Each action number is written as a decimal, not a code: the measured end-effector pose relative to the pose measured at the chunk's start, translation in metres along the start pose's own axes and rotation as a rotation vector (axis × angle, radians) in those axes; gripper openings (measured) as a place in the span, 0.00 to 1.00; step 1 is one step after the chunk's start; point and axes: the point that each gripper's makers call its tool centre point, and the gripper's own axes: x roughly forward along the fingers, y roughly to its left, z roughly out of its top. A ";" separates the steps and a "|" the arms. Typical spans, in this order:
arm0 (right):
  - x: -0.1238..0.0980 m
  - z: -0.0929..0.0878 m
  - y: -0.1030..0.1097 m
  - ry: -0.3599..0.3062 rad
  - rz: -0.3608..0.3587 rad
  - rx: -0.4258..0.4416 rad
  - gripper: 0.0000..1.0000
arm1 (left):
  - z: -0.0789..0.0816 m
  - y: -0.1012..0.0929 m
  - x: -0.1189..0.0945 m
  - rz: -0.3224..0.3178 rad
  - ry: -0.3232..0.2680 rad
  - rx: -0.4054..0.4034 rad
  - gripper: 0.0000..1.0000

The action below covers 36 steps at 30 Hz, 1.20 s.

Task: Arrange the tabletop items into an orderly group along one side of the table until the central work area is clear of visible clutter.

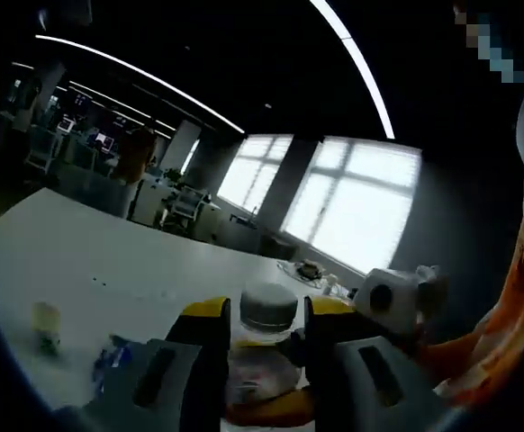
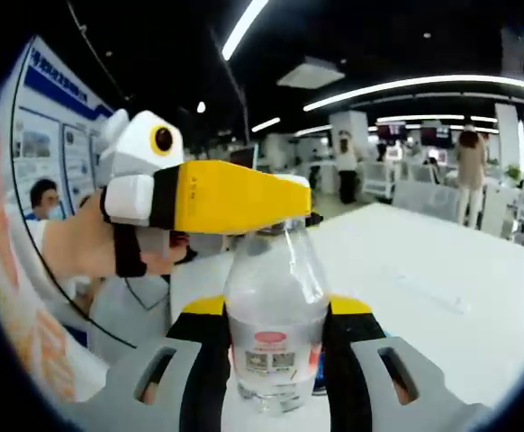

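Two grippers meet on one clear bottle (image 2: 275, 315) above the white table (image 2: 442, 288): right gripper (image 2: 275, 337) clamps its body, left gripper (image 1: 266, 337) closes on its grey cap (image 1: 268, 308). Contents look clear; small table items (image 1: 46, 326) are blurred.

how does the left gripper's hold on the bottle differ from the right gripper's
The left gripper closes its fingers on the grey cap; the right gripper clamps the clear body of the bottle at the label. In the right gripper view, the left gripper lies sideways across the top, while the right gripper's fingers rise from below. Both have yellow-tipped fingers on one bottle.
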 end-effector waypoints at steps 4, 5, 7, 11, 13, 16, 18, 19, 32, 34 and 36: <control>-0.002 -0.001 -0.002 0.000 -0.004 0.007 0.38 | -0.002 -0.002 0.001 0.005 0.024 0.032 0.22; -0.002 -0.002 -0.003 0.002 -0.004 0.002 0.38 | -0.002 -0.002 0.002 0.009 0.031 0.044 0.22; -0.003 -0.002 -0.005 0.004 -0.008 -0.008 0.39 | -0.003 -0.003 0.003 0.015 0.036 0.067 0.21; -0.004 -0.001 -0.009 -0.004 -0.013 -0.017 0.39 | -0.003 -0.005 0.006 0.016 0.040 0.100 0.21; -0.004 -0.001 -0.011 -0.009 -0.011 -0.023 0.40 | -0.002 -0.004 0.007 0.019 0.032 0.104 0.20; -0.005 -0.002 -0.013 -0.011 -0.003 -0.028 0.40 | -0.001 0.002 0.006 0.037 0.007 0.063 0.20; -0.006 -0.007 -0.014 0.006 0.005 -0.036 0.39 | 0.003 0.009 0.003 0.059 -0.017 0.048 0.20; -0.006 -0.011 -0.015 0.020 0.005 -0.035 0.40 | 0.008 0.013 0.000 0.070 -0.036 0.044 0.20; -0.047 -0.059 -0.054 0.100 -0.107 0.112 0.53 | 0.037 0.098 -0.043 0.271 -0.033 0.189 0.21; -0.055 -0.068 -0.061 0.105 -0.140 0.145 0.53 | 0.040 0.112 -0.051 0.304 -0.022 0.205 0.21; -0.063 -0.074 -0.067 0.113 -0.169 0.160 0.53 | 0.044 0.131 -0.061 0.344 -0.014 0.229 0.21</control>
